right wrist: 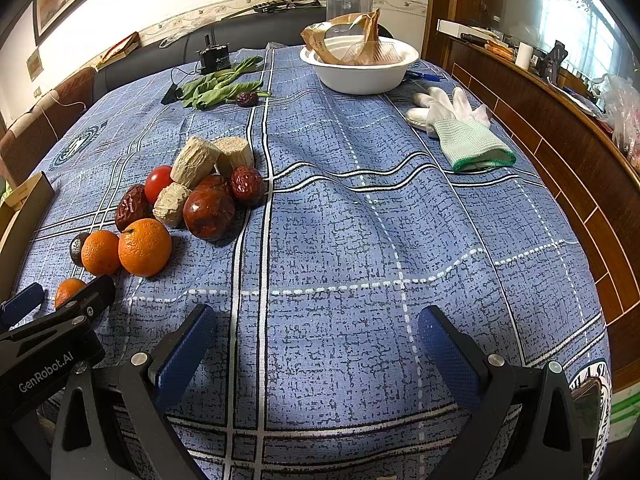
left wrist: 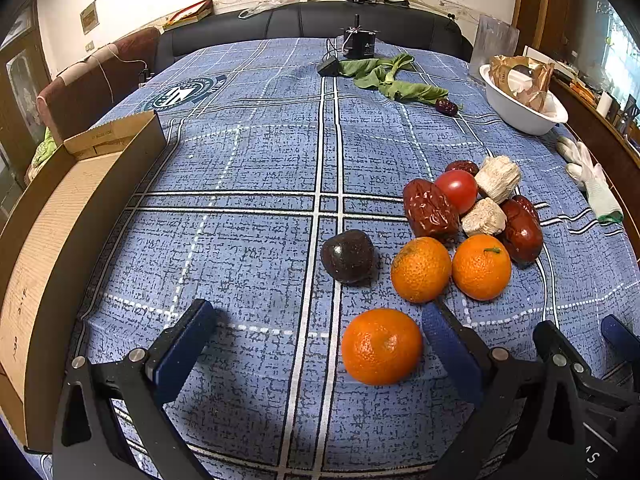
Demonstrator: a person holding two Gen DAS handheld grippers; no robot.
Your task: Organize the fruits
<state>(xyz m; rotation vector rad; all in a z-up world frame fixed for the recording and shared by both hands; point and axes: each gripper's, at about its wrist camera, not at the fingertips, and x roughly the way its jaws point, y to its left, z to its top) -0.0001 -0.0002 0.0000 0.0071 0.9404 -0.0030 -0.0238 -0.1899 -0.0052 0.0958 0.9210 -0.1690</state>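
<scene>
Both wrist views low over the tablecloth (left wrist: 260, 160), facing forward, sharing the fruit pile (right wrist: 192, 196)

A white bowl (right wrist: 360, 74) holding crumpled brown packaging sits far back on the counter; white gloves (right wrist: 460, 124) lie just right of it, a black device (right wrist: 214, 60) well left.

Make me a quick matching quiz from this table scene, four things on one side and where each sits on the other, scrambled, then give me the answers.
Things:
1. tomato
2. cardboard box
3. white bowl
4. white glove

Places:
A. at the left edge of the table
B. in the pile of fruit, among the red dates
C. lying flat near the wooden wall panel
D. at the far side, holding brown paper bags

Pairs: 1-B, 2-A, 3-D, 4-C
</scene>
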